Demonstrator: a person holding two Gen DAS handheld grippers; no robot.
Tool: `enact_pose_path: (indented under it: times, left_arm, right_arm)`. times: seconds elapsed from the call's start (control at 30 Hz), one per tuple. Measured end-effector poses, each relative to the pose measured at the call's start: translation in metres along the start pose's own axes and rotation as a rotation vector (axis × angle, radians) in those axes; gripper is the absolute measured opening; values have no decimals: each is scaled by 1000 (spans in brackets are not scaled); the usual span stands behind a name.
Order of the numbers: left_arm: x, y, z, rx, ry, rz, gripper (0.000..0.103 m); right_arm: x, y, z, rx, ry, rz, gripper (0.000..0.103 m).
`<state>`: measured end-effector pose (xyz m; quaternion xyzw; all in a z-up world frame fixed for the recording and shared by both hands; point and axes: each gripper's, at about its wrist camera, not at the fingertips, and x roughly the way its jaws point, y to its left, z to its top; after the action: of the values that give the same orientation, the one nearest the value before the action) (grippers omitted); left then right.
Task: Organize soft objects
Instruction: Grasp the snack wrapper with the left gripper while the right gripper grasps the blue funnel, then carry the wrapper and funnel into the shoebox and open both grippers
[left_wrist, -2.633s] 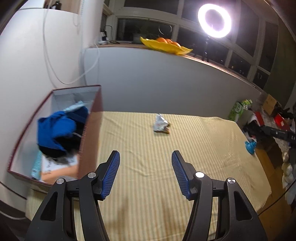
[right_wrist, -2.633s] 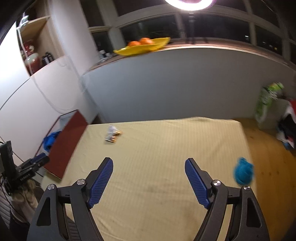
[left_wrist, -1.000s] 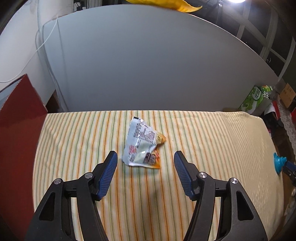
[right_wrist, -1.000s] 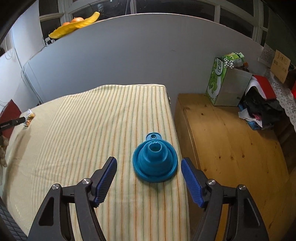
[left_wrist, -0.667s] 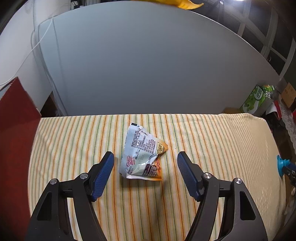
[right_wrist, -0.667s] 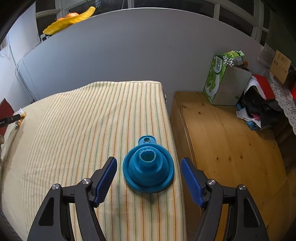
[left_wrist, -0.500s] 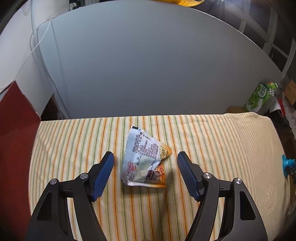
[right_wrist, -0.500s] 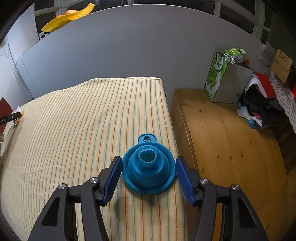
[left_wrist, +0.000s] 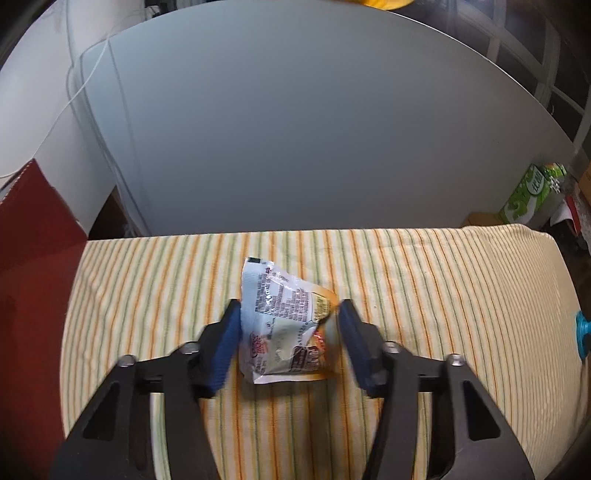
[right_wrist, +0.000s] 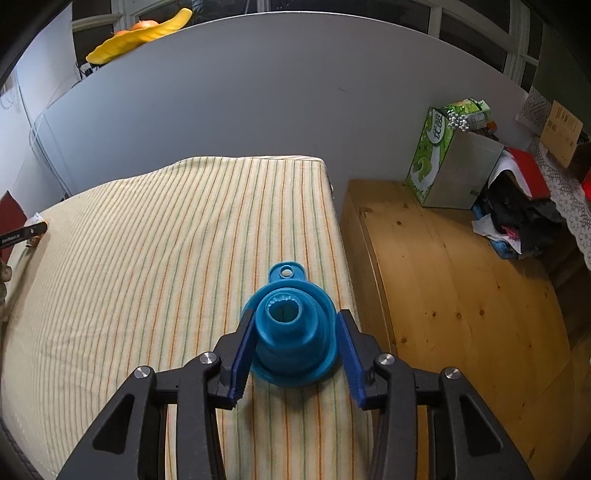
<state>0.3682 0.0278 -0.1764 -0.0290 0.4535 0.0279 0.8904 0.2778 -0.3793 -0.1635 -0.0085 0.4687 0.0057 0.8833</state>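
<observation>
Pickup stage only — left gripper (left_wrist: 288, 339) closing around snack packet (left_wrist: 284, 325), right gripper (right_wrist: 295, 350) closing around blue funnel (right_wrist: 291, 332), both items on the striped cloth (right_wrist: 147, 258), neither yet lifted or stored.

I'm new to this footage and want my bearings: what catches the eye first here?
A crinkled snack packet lies on the striped cloth between the closing jaws of the left tool. A blue funnel sits mouth down near the cloth's right edge, with the right tool closing around it.
</observation>
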Motion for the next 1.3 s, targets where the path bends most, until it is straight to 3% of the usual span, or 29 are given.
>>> enact_pose_path:
  times: [0.1,0.23,0.57,0.87,1.3]
  left_arm:
    - [-4,4,-2,-5,-2,1,31]
    - [-9,9,-8,-13,-4,-7,27]
    - [-27,21,-24,-10,-35,-28,24]
    - [-63,44,-50,-13,-67,-94,24]
    - [-163,58,-74,-7,-158,-169,24]
  right_arm:
    - [-3,1,0,4,-3,5,38]
    - [-12,0,1,9,-20,10,28]
    - [-29,9,-3,-5,-37,47,27]
    - [-40,29,-8,-37,-54,98,27]
    - [-76,101,18,-148,-108,229,27]
